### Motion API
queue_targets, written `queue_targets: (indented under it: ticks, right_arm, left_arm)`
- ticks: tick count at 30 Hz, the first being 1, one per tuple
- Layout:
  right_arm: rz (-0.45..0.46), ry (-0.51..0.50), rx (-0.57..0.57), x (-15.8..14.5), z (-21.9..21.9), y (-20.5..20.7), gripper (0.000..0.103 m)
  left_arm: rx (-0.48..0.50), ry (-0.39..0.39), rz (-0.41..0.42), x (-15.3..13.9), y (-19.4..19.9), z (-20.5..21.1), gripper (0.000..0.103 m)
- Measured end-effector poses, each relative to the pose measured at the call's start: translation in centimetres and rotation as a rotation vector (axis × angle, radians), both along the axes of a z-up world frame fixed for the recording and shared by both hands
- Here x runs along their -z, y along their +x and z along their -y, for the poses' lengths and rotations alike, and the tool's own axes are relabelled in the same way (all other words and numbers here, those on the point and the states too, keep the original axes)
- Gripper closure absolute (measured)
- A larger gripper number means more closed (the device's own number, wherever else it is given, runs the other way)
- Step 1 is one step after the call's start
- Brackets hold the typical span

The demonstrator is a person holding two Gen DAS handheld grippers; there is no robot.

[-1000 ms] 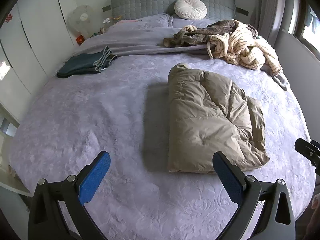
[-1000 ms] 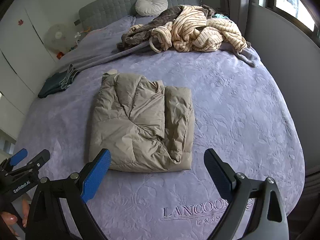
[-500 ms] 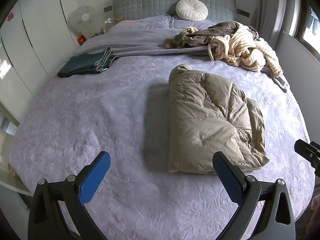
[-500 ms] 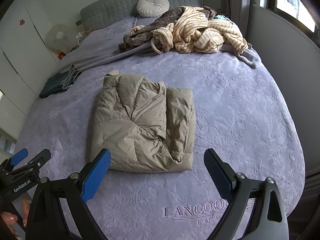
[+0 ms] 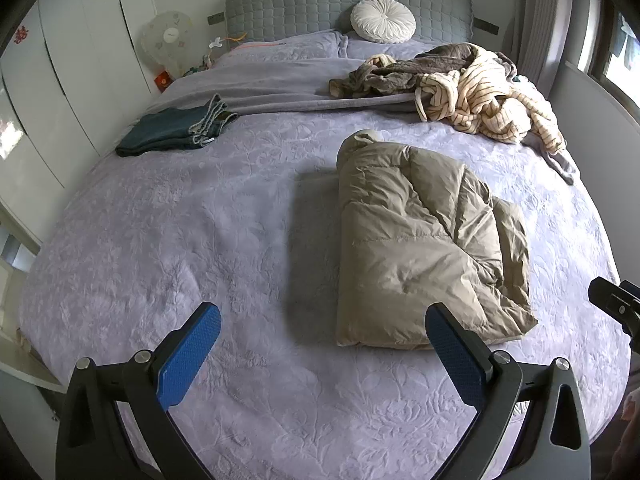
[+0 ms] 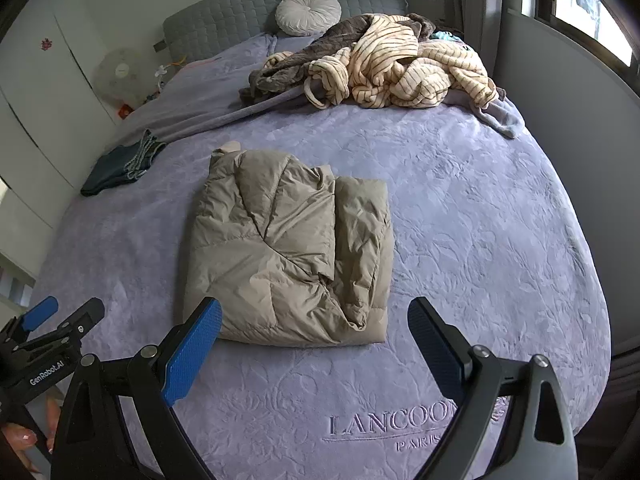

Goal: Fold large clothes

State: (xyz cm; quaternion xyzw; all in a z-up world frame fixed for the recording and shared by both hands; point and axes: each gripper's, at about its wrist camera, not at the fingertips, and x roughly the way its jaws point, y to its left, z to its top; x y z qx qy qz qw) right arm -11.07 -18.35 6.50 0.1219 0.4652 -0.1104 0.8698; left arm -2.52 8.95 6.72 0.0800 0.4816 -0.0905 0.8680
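One puffy beige down jacket (image 6: 288,256), folded into a chunky rectangle, sitting mid-bed on my embossed lavender bedspread (image 6: 480,220).

My left gripper (image 5: 320,344) and right gripper (image 6: 314,338) both hang over the near edge, blue pads spread wide, holding nothing, not touching the jacket. Further back: folded dark teal jeans (image 5: 176,130) off to the left, a tangled cream striped robe (image 6: 400,68) near the round white cushion (image 6: 308,12).

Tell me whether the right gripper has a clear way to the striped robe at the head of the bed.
Probably not directly. The right gripper is open and empty, but the folded tan jacket lies between it and the striped robe, which sits far across the bed.
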Motion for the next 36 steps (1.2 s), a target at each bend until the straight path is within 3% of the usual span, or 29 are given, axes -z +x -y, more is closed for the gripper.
queue_targets:
  ticks: [36]
  right_arm:
    - [0.002, 0.0, 0.009, -0.04, -0.19, 0.19, 0.008]
  left_arm:
    - [-0.007, -0.006, 0.009, -0.08, -0.04, 0.49, 0.001]
